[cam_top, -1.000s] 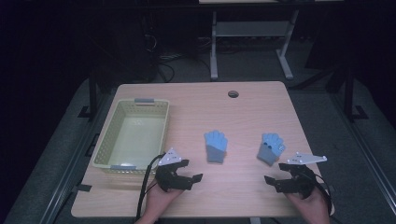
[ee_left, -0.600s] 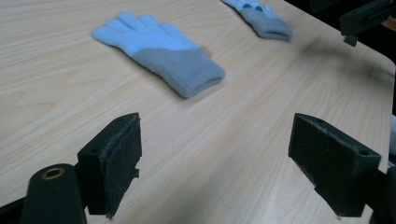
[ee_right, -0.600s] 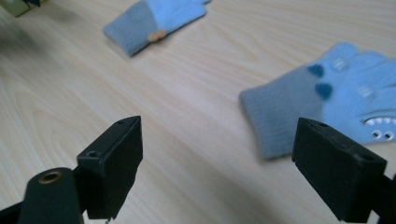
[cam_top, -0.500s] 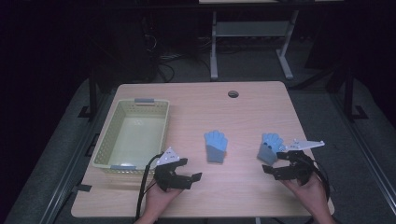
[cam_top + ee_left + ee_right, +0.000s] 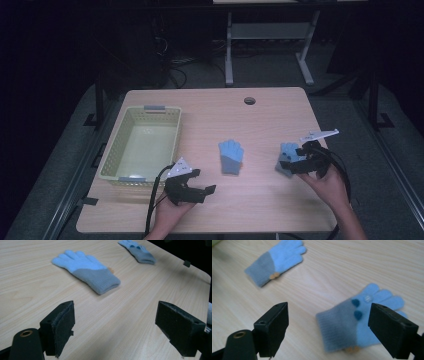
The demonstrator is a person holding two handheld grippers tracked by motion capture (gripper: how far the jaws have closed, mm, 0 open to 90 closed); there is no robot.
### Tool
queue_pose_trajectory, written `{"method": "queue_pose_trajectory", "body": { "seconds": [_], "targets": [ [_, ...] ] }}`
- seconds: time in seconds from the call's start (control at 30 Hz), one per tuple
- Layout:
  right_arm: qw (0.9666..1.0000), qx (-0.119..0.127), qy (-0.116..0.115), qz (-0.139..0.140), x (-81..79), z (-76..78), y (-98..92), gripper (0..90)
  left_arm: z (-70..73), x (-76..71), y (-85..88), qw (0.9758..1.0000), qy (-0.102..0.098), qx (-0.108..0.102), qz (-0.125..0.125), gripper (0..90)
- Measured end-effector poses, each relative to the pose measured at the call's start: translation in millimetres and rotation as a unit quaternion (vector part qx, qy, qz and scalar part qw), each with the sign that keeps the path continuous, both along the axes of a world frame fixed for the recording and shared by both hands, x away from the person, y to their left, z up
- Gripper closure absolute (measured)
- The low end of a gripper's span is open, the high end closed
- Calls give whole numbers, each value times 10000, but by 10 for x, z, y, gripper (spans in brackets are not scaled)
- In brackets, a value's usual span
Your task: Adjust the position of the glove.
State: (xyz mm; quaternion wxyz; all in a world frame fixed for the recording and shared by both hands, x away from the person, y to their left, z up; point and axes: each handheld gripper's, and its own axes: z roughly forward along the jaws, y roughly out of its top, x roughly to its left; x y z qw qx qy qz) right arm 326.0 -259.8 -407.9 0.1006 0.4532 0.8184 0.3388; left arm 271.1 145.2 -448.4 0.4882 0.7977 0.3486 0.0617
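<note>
Currently 2 blue gloves on the wood table (image 5: 260,210): middle glove (image 5: 231,156) lies flat, nothing over it; right glove (image 5: 286,158) is partly covered by the right gripper (image 5: 292,165), jaws spread wide, holding nothing. Left gripper (image 5: 202,191) near front edge, jaws also apart, empty. 1 pale basket (image 5: 111,157) at left, well apart from both gloves.

Both grippers are black, each with two blocky jaws faced with dark pads. The left gripper (image 5: 192,189) carries a grey three-cornered plate and trails a black cable; a brass-ringed hole sits at its jaw base. The right gripper (image 5: 295,164) bears a like plate and cable.
</note>
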Motion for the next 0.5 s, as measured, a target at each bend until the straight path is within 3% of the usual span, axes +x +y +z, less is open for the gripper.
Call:
{"method": "queue_pose_trajectory", "body": {
  "seconds": [0.23,0.5],
  "targets": [
    [9998,-183,26,48,159,9,31,223,-11,6,-8,10000,-3,19,-52,157],
    [9995,-249,141,-156,289,-82,-55,302,11,-5,-4,10000,-18,-34,-54,158]
  ]
}}
